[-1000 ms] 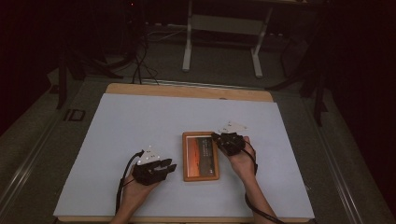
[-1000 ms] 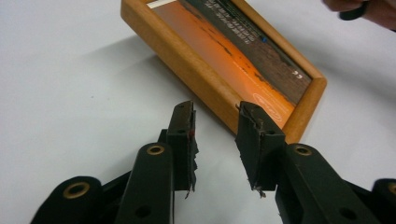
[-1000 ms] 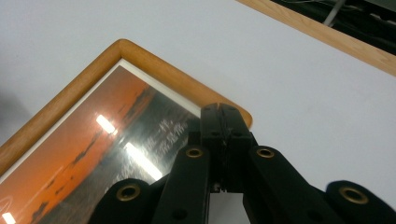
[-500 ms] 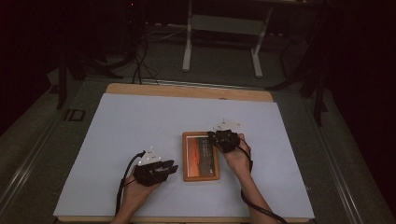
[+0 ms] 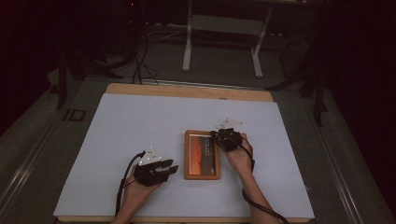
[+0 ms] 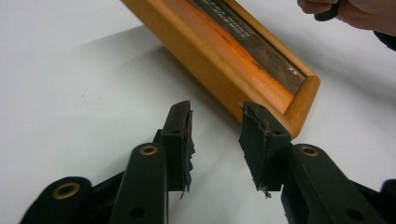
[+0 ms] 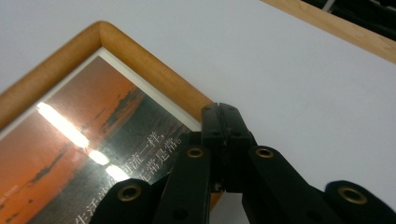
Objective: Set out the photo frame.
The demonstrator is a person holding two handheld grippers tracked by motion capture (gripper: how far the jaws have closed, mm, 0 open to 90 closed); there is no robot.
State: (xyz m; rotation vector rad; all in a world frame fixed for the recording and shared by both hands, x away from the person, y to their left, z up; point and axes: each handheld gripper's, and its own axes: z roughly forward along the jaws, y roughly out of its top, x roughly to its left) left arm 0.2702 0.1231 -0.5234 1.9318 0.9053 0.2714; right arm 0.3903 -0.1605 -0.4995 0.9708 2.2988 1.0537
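The right gripper (image 7: 223, 112), jaws pressed together, rests over the wooden-framed sunset picture's (image 7: 140, 70) edge on white table (image 7: 280, 56).

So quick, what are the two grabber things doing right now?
Left gripper: open, jaws just widening, nothing between them, near the picture frame.
Right gripper: shut, holding nothing, over the frame's edge.

Overhead and close views, shared frame (image 5: 202, 154)

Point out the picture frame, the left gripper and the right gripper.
picture frame (image 5: 202, 173): high view, on its wooden bottom rail.
left gripper (image 6: 215, 140): left gripper view, midway between its parted fingertips.
right gripper (image 7: 223, 109): right gripper view, at its closed fingertips.
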